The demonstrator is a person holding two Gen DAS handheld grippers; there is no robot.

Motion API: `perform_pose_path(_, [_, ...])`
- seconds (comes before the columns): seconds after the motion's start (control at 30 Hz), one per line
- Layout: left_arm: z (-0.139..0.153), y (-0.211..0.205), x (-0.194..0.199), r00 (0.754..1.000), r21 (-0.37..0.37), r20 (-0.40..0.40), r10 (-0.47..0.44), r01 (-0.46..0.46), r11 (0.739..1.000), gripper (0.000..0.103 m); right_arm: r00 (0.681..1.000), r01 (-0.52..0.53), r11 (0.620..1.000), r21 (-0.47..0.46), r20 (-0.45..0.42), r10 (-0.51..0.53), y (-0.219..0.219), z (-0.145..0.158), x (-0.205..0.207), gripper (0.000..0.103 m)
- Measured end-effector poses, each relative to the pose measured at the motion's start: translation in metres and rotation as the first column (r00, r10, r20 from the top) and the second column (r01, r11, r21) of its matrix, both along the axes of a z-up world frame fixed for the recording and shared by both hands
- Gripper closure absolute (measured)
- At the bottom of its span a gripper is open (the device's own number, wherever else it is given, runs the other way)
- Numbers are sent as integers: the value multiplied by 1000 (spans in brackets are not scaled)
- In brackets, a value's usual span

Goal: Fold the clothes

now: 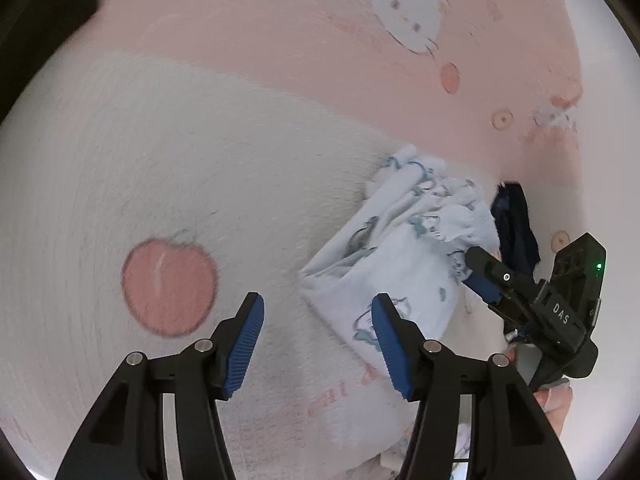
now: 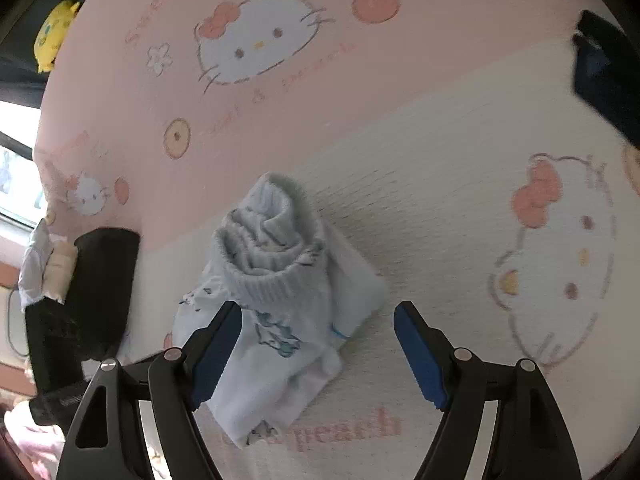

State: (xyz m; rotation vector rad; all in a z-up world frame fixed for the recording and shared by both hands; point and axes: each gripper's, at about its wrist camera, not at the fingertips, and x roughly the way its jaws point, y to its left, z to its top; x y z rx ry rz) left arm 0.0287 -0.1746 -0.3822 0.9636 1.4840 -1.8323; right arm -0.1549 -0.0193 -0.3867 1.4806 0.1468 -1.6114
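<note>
On a pink and white bed sheet (image 2: 420,200) printed with cartoon cats and peaches, a pair of light blue socks (image 2: 276,288) lies bundled together, the ribbed cuffs rolled over at the top. Seen from the right wrist camera, the bundle sits at about 11 o'clock from the right gripper (image 2: 318,352), whose blue-padded fingers stand wide apart with nothing between them; the left-hand finger overlaps the bundle's edge, though contact cannot be told. A black object (image 2: 100,280) lies at 9 o'clock, and a dark cloth (image 2: 604,80) at 2 o'clock near the frame's edge.

From the left wrist camera, the left gripper (image 1: 318,344) is also spread wide and empty, hovering above the white part of the sheet beside a printed peach (image 1: 168,288). The socks (image 1: 400,256) lie at about 1 o'clock from it, and the right gripper (image 1: 476,276) reaches in from 3 o'clock, its tip against the bundle. A dark blue garment (image 1: 516,224) sits just behind the socks.
</note>
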Motion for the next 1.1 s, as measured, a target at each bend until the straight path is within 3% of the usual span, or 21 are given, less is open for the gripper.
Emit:
perform_pose_path(0.2, [-5,13,7,999,33,-30,45,-44,998,50,999,-19,1000,8,-46,20,-12,2,-4,25])
perform_pose_path(0.4, [-7,21,-3,996,49,-50,80,-78,996,50,977,-104,994,17,-188,105,-30,9,5,25])
perform_pose_path(0.57, [-14,25,-18,993,71,-44,106,-102,992,50,982,-114,993,-16,-154,110,-35,0,-10,24])
perform_pose_path(0.67, [-18,24,-20,991,80,-49,124,-120,990,50,975,-151,988,-38,-168,143,-37,-8,-11,14])
perform_pose_path(0.77, [-15,25,-22,993,49,-35,116,-114,992,50,968,-188,980,-58,-177,175,-41,-15,-17,12])
perform_pose_path(0.97, [-12,25,-34,994,9,-2,107,-107,994,50,981,-135,984,-116,-154,116,-35,-16,-22,13])
perform_pose_path(1.03, [-9,25,-37,995,-12,9,96,-96,995,50,978,-151,982,-109,-161,133,-37,-12,-18,27])
perform_pose_path(1.07, [-8,25,-40,997,-28,22,78,-78,997,50,977,-164,980,-114,-156,146,-38,-10,-15,44])
perform_pose_path(1.1, [-6,26,-43,998,-48,39,50,-48,998,50,975,-174,978,-116,-157,155,-38,-9,-11,55])
